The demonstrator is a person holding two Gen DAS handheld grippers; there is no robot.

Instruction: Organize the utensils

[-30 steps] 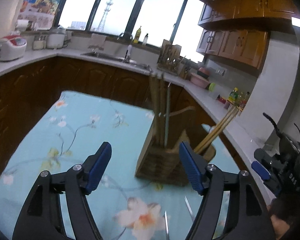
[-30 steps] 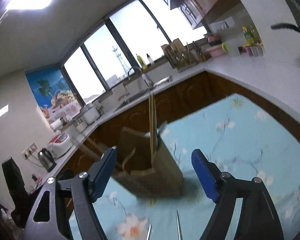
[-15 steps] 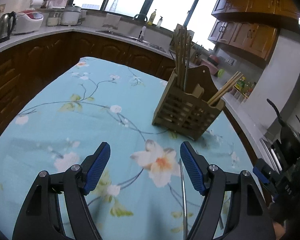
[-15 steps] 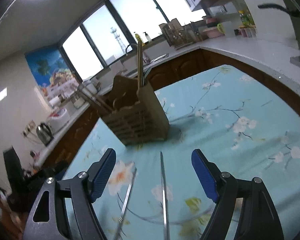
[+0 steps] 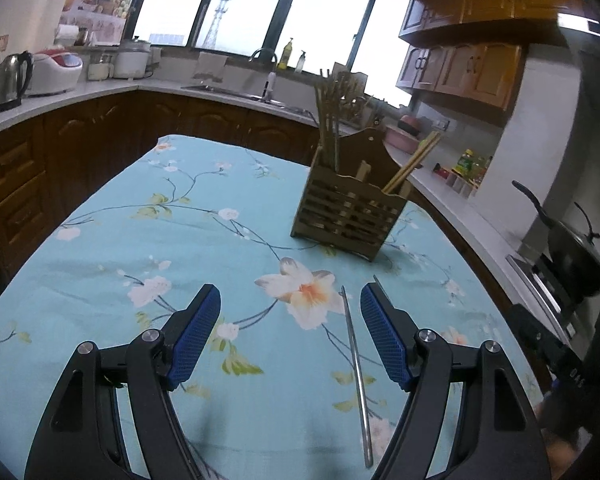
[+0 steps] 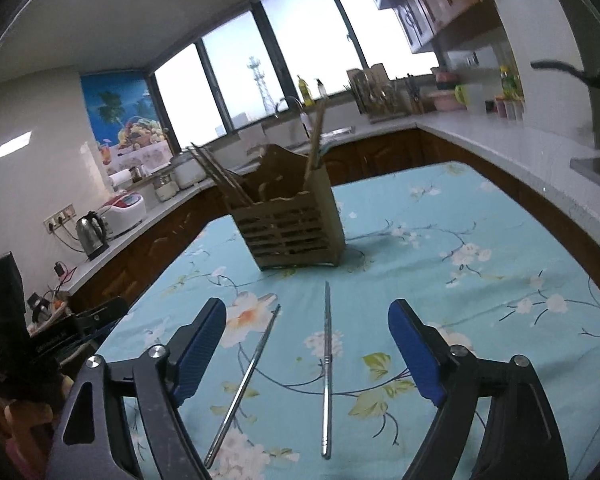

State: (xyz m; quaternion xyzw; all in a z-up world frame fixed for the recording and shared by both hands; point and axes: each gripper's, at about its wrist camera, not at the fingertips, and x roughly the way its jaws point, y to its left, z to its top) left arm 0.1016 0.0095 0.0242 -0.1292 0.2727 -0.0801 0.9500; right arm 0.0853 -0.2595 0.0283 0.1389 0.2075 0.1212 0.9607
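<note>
Both tongs, left (image 5: pixel 290 336) and right (image 6: pixel 307 350), spread, pinching nothing; right just widened. Two metal chopsticks (image 6: pixel 326 376) lie on bench (image 6: pixel 480 304), wooden holder (image 6: pixel 290 226) at 12 o'clock.

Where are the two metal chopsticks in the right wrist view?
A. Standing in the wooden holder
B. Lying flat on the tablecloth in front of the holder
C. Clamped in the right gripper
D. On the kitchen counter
B: both metal chopsticks lie flat on the floral tablecloth, on the near side of the wooden holder, and the open right gripper touches neither.
</note>
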